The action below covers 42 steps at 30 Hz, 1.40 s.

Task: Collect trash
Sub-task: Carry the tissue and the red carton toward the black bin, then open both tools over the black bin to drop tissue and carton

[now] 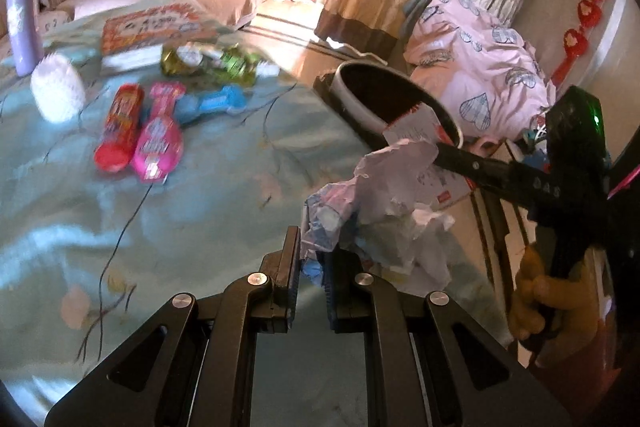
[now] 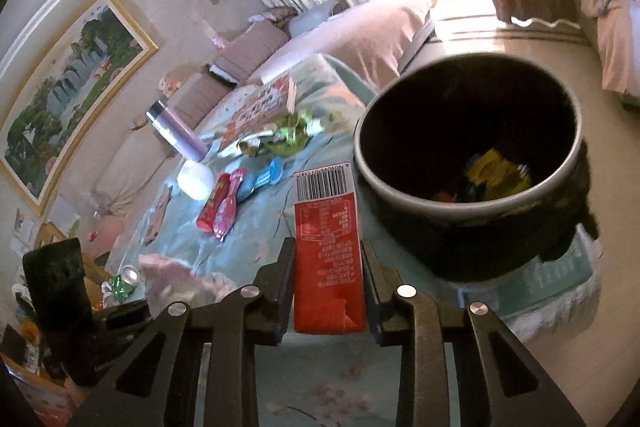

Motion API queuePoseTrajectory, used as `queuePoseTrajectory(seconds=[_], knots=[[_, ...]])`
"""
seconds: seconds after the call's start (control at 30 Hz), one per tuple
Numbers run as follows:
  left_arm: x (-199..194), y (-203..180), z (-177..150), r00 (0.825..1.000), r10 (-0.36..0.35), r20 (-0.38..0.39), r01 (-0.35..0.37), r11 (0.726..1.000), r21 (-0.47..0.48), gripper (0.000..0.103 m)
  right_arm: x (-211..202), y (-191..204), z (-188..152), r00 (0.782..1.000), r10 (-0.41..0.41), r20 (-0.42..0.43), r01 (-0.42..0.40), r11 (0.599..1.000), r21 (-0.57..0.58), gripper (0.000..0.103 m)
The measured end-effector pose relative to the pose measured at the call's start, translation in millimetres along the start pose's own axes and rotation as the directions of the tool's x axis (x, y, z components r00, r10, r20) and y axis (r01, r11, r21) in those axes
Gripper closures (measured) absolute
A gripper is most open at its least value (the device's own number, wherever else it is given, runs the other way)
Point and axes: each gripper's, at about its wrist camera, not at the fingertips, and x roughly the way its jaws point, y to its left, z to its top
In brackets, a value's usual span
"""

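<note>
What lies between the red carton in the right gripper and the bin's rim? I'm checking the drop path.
Nothing: in the right wrist view only bare blue bedspread separates the red carton from the bin.

left gripper point(image 1: 312, 267) jaws clamped | right gripper point(image 2: 329, 267) jaws gripping

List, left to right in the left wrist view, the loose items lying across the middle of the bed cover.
Purple bottle → white ball-shaped item → red wrapper → pink wrapper → blue wrapper → crumpled paper wad, clamped in the left tool.
</note>
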Motion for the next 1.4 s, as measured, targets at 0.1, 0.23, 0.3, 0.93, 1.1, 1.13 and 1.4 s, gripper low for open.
queuePoseTrajectory(seconds=[0.1, 0.23, 0.3, 0.93, 1.1, 1.13, 1.4], knots=[[5.3, -14.4, 14.8, 1.000, -0.014, 0.014, 0.014, 1.000, 0.023, 0.093, -11.0, -5.2, 7.0, 1.000, -0.010, 0.028, 0.010, 1.000, 0.006, 0.073], [17.3, -32.6, 34.9, 1.000, -0.021, 0.023, 0.020, 0.999, 0.049, 0.093, -19.5, -17.3, 18.5, 0.998, -0.035, 0.055, 0.034, 0.999, 0.024, 0.073], [25.1, -41.3, 44.2, 0.999, -0.021, 0.025, 0.020, 0.998, 0.059, 0.093, -22.8, -24.0, 23.1, 0.997, -0.047, 0.066, 0.045, 0.998, 0.033, 0.073], [82.4, -69.6, 107.2, 1.000, -0.017, 0.002, 0.017, 0.999, 0.036, 0.093, -28.9, -55.3, 68.7, 0.984, -0.127, 0.126, 0.123, 0.992, 0.043, 0.073], [95.7, -74.1, 112.0, 1.000, -0.015, -0.019, 0.016, 0.999, 0.035, 0.093, -23.5, -61.8, 71.1, 0.983, -0.142, 0.115, 0.137, 0.989, 0.048, 0.073], [97.7, -74.5, 112.5, 1.000, -0.013, -0.021, 0.014, 0.999, 0.036, 0.093, -22.9, -63.2, 71.7, 0.983, -0.145, 0.113, 0.140, 0.989, 0.049, 0.073], [110.7, -75.8, 115.4, 0.999, 0.004, -0.044, -0.002, 0.999, 0.033, 0.093, -18.2, -75.2, 74.3, 0.982, -0.164, 0.094, 0.158, 0.985, 0.067, 0.073]])
